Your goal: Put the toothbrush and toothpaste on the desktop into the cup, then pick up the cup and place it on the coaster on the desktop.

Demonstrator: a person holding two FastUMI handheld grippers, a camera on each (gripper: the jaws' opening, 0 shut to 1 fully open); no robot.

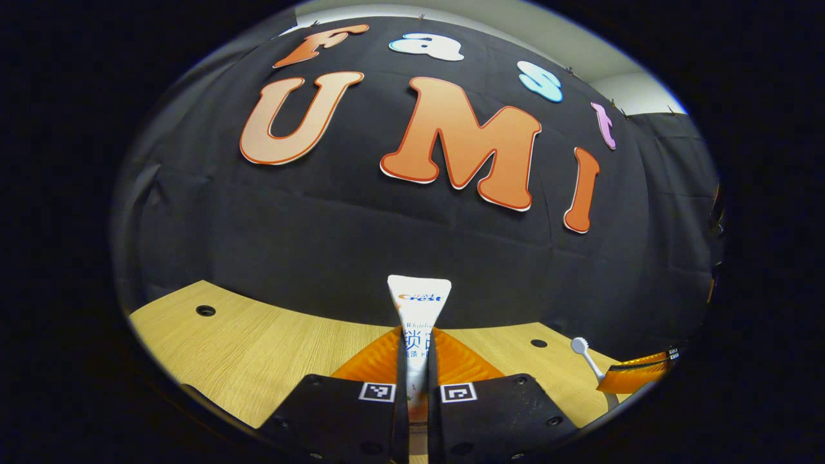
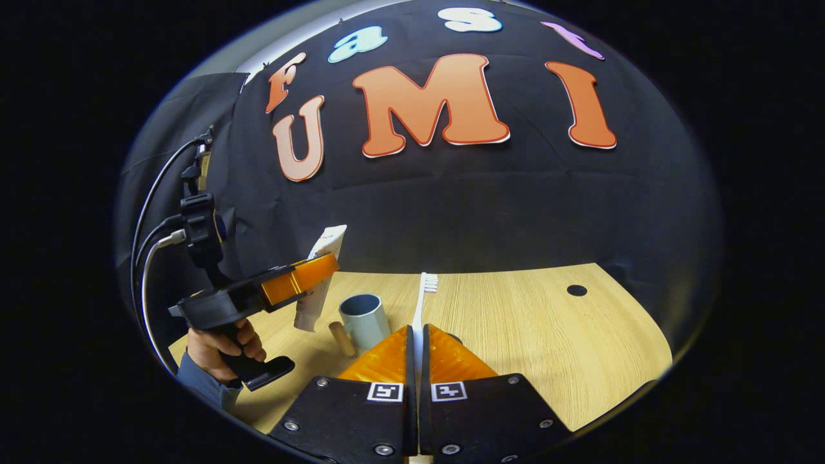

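Obstacles logged: the cup (image 2: pixel 364 320) stood open-mouthed on my desktop (image 2: pixel 548 348), its wooden handle (image 2: pixel 341 339) sticking out toward me. My left gripper (image 2: pixel 309 270) hung just above and beside it, the toothpaste (image 2: pixel 320 277) reaching down near the rim. My right gripper (image 2: pixel 416 338) carried the toothbrush (image 2: pixel 422 303), pointing forward past the cup. Free room: bare desktop to the right, as far as a small round hole (image 2: pixel 576 290).

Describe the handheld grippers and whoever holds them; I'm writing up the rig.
Each gripper has a black body plate with screws and two small square black-and-white markers. The left gripper has a black pistol-style handle, a mast-like mount and black and white cables. The hand holding it has a blue sleeve.
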